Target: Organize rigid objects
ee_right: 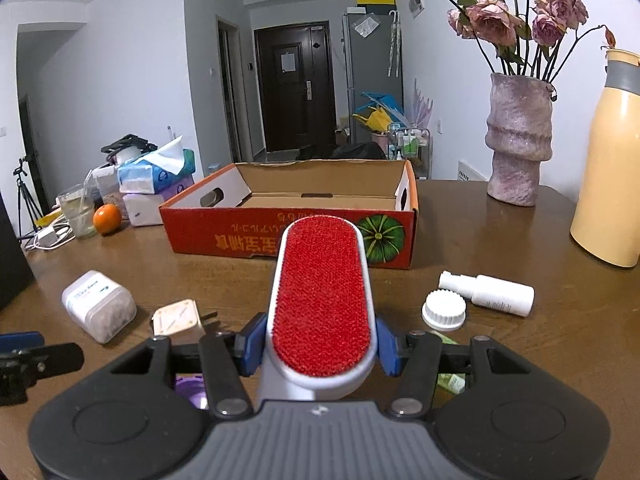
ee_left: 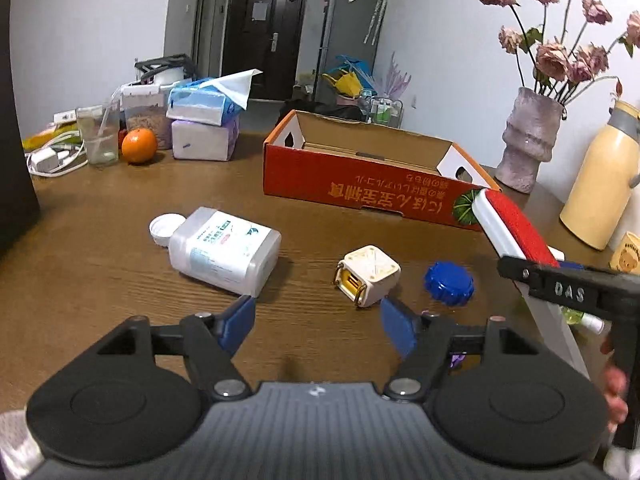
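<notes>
Your right gripper (ee_right: 320,350) clamps red lint brush (ee_right: 322,296), aimed at cardboard box (ee_right: 288,236); your left gripper (ee_left: 318,326) gapes empty over table (ee_left: 120,264).

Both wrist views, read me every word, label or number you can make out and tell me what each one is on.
"DAS": raised letters on the right tongs arm, seen from the left wrist.
Orange characters on the red cardboard box: upside down, not legible to me.
Label on the white plastic jar: too small and blurred.
Print on the small white bottle: too small.
Writing on the bear sticker: blurred.
</notes>
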{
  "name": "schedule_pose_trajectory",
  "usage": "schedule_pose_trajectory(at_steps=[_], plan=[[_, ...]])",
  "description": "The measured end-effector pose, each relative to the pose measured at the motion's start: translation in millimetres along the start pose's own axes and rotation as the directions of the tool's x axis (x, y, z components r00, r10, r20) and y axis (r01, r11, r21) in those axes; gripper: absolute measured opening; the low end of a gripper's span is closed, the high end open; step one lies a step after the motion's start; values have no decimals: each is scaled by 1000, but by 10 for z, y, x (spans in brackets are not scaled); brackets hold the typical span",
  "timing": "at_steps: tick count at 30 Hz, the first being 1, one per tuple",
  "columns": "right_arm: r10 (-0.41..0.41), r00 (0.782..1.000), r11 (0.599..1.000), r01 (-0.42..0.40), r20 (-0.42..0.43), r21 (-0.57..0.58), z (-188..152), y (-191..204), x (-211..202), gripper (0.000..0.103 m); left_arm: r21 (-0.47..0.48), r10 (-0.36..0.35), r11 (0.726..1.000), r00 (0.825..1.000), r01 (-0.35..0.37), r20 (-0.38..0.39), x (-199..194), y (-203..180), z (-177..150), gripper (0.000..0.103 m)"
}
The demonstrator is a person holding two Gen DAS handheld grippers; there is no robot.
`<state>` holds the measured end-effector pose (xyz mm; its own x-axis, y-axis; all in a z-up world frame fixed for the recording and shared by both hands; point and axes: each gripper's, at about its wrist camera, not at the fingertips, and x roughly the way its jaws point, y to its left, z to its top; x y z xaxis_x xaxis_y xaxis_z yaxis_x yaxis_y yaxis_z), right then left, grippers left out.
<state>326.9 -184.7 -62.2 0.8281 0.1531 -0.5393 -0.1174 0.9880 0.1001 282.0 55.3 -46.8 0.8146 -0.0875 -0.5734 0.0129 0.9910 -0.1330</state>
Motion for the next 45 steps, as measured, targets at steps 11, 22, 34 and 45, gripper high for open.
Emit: schedule_pose_trajectory(at_steps=[11,22,34,45], plan=[[0,1000,1000,0,-19,24,-43,-115,18,55,-46,-11,999,1000,11,-1,157,-83,106,71],[12,1000,1000,-12,-12,22,-44,-115,-22,55,-25,-12,1000,1000,12,11,143,-149,173,71],[9,1000,1000,-9,1,16,-48,-146,-108,55,12,-18,1000,1000,18,21,42,-295,173,74],[-7,999,1000,7,47,10,-159,-172,-565,55,59,-18,998,997,14,78,-430,-437,37,97]])
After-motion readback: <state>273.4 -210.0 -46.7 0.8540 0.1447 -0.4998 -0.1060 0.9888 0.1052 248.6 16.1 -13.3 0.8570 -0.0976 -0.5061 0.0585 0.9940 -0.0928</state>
